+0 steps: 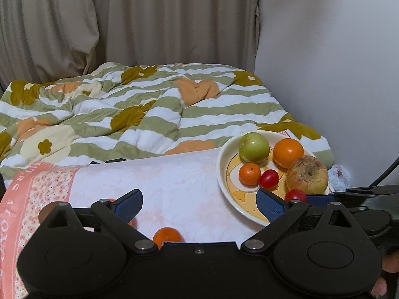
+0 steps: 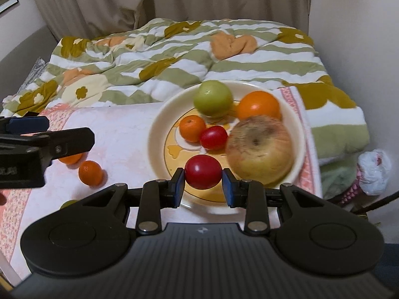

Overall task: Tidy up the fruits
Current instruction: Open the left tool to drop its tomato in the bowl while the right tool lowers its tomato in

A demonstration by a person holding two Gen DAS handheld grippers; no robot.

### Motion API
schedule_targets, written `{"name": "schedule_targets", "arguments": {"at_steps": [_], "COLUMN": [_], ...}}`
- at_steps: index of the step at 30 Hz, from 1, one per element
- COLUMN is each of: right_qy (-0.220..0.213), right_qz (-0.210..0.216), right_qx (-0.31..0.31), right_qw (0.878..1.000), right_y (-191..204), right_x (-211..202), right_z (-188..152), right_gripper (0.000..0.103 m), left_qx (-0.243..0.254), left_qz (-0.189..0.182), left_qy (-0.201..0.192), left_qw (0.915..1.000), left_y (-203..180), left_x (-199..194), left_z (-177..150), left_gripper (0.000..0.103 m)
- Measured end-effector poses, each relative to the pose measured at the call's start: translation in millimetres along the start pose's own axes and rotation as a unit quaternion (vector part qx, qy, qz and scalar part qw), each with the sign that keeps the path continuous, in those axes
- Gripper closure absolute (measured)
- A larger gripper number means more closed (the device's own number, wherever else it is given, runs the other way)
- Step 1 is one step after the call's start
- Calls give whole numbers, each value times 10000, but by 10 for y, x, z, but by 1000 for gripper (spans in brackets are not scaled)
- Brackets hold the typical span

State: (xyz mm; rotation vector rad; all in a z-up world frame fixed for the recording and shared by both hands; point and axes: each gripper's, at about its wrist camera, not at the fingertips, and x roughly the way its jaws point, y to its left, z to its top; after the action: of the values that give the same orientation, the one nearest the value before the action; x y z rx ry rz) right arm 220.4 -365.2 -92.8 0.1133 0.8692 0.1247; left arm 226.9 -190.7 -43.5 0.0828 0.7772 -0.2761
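A cream plate (image 2: 159,122) (image 1: 222,172) sits on a pink-and-white towel (image 2: 119,134). It holds a green apple (image 2: 213,97), a large orange (image 2: 258,106), a small tangerine (image 2: 191,127), a red tomato (image 2: 214,137) and a blotchy yellow apple (image 2: 259,148). My right gripper (image 2: 203,185) is shut on a second red tomato (image 2: 203,172) over the plate's near rim. My left gripper (image 1: 199,205) is open and empty above the towel, left of the plate. A loose tangerine (image 1: 167,235) (image 2: 90,173) lies below it; another (image 2: 70,159) is partly hidden.
A green-striped floral blanket (image 1: 154,109) covers the bed behind the towel. A beige curtain (image 1: 149,17) hangs behind, a white wall (image 1: 336,62) at the right. A white plastic bag (image 2: 374,172) lies right of the bed. A greenish fruit (image 2: 68,203) peeks by the right gripper's body.
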Motion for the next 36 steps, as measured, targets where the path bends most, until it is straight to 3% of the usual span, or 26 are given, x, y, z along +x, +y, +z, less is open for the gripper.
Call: {"name": "schedule_targets", "arguments": {"at_steps": [6,9,11,13,23,36], "right_qy": [20,-17,-50,-119,-171,-456], "right_qz": [7,-4,-17,-137,-118,-18], "right_qx": [-24,-48,-142,-299,-508,-566], "right_qw": [10000,10000,9999,9994,9985,9974], "right_y": [45,48,65,98,136,200], "right_x": [108,87,56,20,-277,-860], "right_z": [-26,-26,-34,-62,-191,-203], "right_gripper": [55,49,18,4,3,3], "left_qx": [-50,-92,-117,-144,-323,-532], "left_qz": [56,78,97,123,201,559], "left_qy": [-3,-24,-49,-33,-161,-660], "left_qw": [10000,9999,9999,9998,9991,9948], "left_y": [38,51,53,53,19,80], "left_x": [-63,-101,-132,-157,-436,-1071], "left_z": [-62,-77,-87,-102,-189,-301], "left_gripper": [4,4,4,4,3,3]}}
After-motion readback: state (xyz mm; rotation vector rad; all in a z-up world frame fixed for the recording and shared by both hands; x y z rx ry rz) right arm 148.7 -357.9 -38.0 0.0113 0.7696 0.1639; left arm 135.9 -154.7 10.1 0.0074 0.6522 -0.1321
